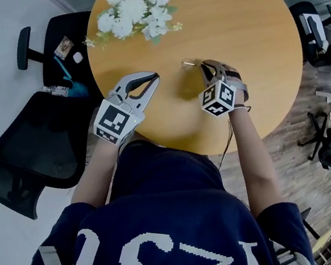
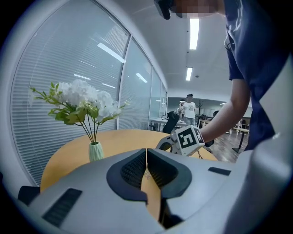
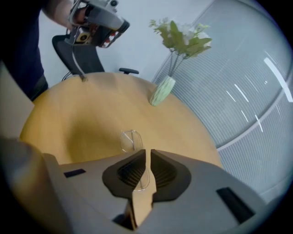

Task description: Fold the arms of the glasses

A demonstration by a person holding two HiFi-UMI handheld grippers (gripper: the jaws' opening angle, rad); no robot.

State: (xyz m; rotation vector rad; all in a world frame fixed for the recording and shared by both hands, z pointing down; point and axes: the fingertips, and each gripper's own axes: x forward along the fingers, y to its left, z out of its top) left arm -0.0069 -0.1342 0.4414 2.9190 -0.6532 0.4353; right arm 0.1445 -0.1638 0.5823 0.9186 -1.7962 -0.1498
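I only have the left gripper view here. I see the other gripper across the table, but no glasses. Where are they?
Observer: The right gripper view shows them. The right gripper is shut on the glasses, with one clear lens between its jaws and the other sticking out past them.
Operator: How near is my left gripper to them?
Observer: In the head view the left gripper, shut and empty, points toward the glasses across a bare stretch of table. It is not touching them.
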